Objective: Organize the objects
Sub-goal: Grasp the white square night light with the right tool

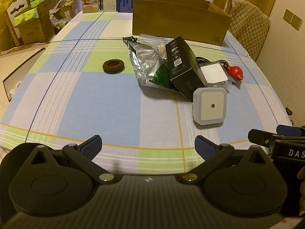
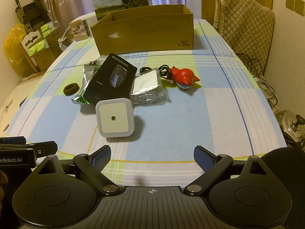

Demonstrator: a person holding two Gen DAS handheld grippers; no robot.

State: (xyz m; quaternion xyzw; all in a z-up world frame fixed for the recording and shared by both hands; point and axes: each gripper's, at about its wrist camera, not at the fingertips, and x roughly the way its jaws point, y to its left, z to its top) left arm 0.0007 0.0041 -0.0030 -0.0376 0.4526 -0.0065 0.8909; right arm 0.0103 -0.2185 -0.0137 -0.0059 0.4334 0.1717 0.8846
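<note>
Left gripper (image 1: 148,146): nearest the lens, we hold it low over the near edge of the checked blue, green and white cloth on the desk (image 1: 95,99); its blue-padded fingers stand wide apart with nothing between them.
Right gripper (image 2: 152,157): we hold it level beside the left one, jaws likewise spread and empty.
Closest object: a white square plug-in night light with a small dark sensor dot (image 2: 114,119) stands just ahead of us, a little left of the right gripper's centre line and touching nothing of ours.
Cluster behind it: a black rectangular shaver carton (image 2: 112,80) lies across a crumpled silver and green foil pouch (image 1: 146,64); just beside it sits a clear plastic bag holding a white square device (image 2: 147,85), with a coiled black cable (image 2: 164,70) at its far side.
Outliers: a red bird-shaped toy figure (image 2: 185,77) lies to the right of the cluster, and a dark brown knitted hair ring (image 1: 113,66) lies apart to the left.
Destination, as we judge it: the open brown cardboard box (image 2: 148,36) at the far end of the desk; we cannot see its floor, so whether it holds anything is unknown.
Progress: every loose item we see is on the cloth outside the box, so we judge the sorting barely begun.
Left to do: all six items, the night light likely first.
</note>
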